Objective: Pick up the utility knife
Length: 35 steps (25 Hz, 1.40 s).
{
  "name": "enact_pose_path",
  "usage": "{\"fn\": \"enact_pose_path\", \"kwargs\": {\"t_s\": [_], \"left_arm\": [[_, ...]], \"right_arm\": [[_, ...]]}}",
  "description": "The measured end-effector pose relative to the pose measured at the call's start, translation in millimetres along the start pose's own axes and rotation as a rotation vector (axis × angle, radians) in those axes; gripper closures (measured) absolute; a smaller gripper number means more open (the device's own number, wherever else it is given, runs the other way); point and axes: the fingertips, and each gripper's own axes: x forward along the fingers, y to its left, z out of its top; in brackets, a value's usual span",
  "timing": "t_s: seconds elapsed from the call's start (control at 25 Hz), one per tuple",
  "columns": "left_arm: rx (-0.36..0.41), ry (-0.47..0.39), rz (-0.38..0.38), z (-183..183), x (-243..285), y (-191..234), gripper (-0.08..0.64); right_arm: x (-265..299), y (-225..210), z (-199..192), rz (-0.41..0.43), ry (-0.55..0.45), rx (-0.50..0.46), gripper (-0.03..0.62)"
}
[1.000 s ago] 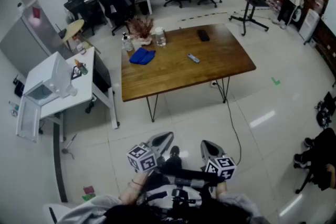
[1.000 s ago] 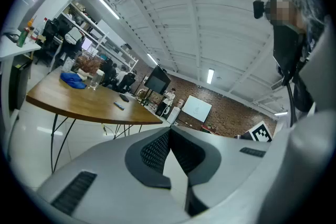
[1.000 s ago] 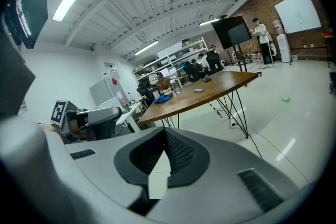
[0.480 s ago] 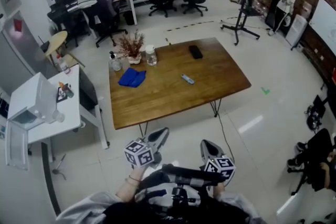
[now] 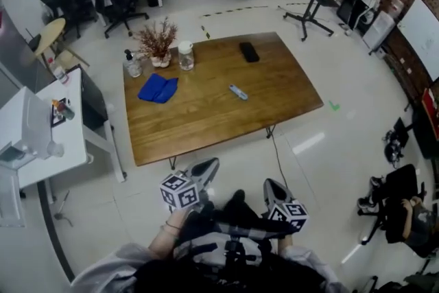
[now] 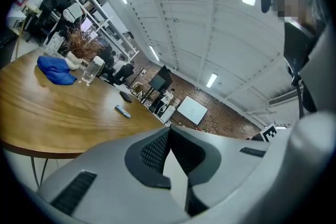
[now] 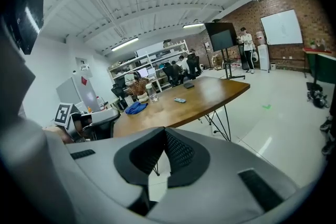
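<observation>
Left gripper [image 6: 169, 129] jaws together, nothing between them; right gripper [image 7: 164, 129] likewise closed and empty; both held low before the person's body, short of the wooden table [image 5: 206, 130]; utility knife [image 5: 238, 92] lies flat near the tabletop's centre, right of the blue cloth [image 5: 158, 88], well apart from both grippers.

Grey sleeves [image 5: 103, 274] — black-and-white marker cubes [image 5: 180, 190]
</observation>
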Motion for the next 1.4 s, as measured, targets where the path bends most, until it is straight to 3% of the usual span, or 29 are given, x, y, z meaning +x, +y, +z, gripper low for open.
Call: {"fn": "enact_pose_path", "kwargs": {"t_s": [0.44,0.64,0.84,1.0,1.16,1.4], "left_arm": [[-0.018,-0.094,0.171,42,10,64,0.555],[-0.03,-0.129,0.252,59,45,89,0.554],[-0.038,-0.152,0.314,70,77,105,0.554],[-0.057,-0.166,0.392,72,80,117,0.554],[-0.086,-0.185,0.443,71,76,129,0.554],[-0.112,-0.245,0.508,83,63,139,0.554]], "right_arm": [[105,-9,66,0.128,0.031,-0.149,0.581],[166,-23,111,0.214,0.03,-0.227,0.581],[218,-38,129,0.273,0.09,-0.335,0.577],[261,-45,127,0.316,0.165,-0.381,0.495],[307,-46,120,0.341,0.218,-0.426,0.469],[374,-59,123,0.271,0.259,-0.45,0.394]]}}
